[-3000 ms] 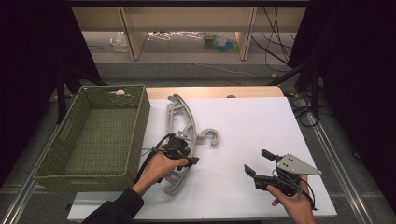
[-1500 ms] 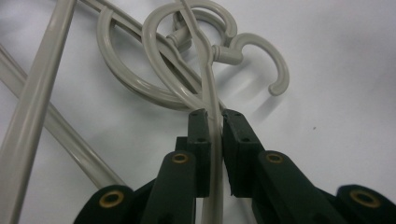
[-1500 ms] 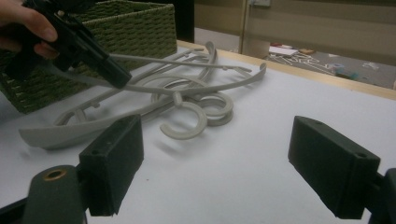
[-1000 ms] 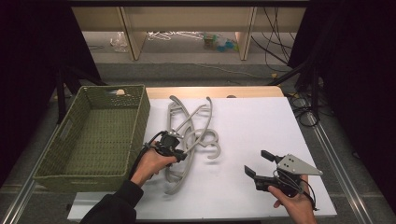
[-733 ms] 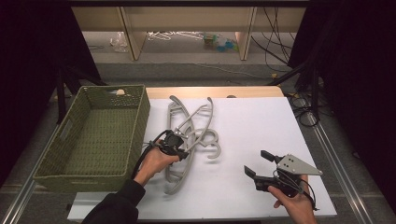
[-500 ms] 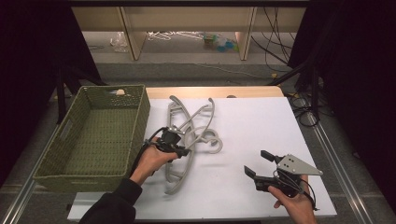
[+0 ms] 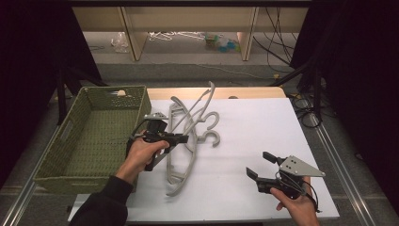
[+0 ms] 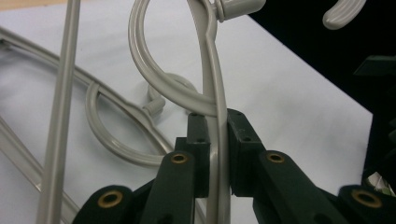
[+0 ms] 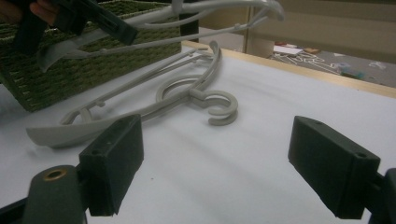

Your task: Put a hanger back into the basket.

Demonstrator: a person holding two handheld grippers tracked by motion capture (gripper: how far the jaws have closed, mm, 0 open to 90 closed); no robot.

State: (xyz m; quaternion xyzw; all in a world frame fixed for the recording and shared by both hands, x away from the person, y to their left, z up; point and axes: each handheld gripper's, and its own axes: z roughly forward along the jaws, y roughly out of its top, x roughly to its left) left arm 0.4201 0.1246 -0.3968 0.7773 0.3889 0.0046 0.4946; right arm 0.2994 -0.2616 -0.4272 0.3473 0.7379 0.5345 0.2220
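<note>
My left gripper (image 7: 181, 139) is clamped on the thin arm of one grey hanger (image 7: 200, 108), raised and tilted over the white table (image 7: 263, 132) beside the green basket (image 7: 94, 136). Second hanger (image 7: 186, 167) lies flat beneath; possibly snagged, hard to tell. Lift slowly, swing basketward. Right gripper (image 7: 261, 165) idle, jaws wide apart.

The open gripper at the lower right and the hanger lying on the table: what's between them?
Nothing: the right gripper view shows bare white table between the right gripper and the lying hanger.
</note>
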